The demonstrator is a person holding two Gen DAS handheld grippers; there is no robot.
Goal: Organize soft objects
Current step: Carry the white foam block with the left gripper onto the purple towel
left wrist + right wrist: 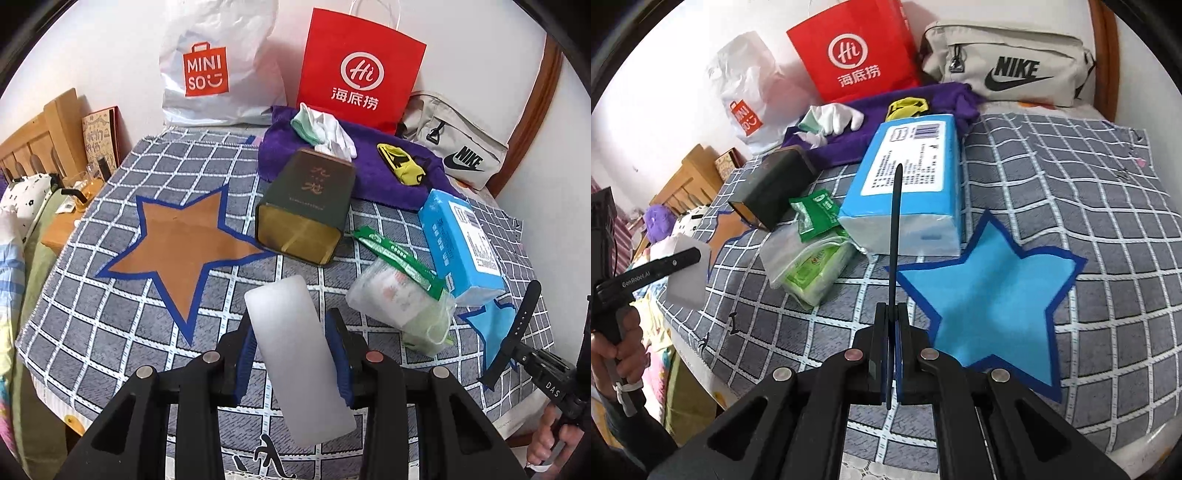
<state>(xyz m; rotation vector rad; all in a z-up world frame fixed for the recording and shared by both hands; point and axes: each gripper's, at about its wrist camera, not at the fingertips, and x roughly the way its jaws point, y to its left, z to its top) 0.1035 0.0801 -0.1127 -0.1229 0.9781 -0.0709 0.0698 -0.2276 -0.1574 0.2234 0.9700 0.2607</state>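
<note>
Now left gripper (295, 354) clamps white sponge block (297, 354), long axis pointing forward.

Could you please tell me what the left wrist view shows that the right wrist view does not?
Only the left wrist view shows the brown star whole and the left gripper clamping the white foam block. Only the right wrist view shows the blue star whole and the black strap edge-on in the right gripper. Both show the red bag and blue tissue pack.

Home bedroom: wooden headboard (33, 136), bedding (22, 195), shopping bags (354, 70).
</note>
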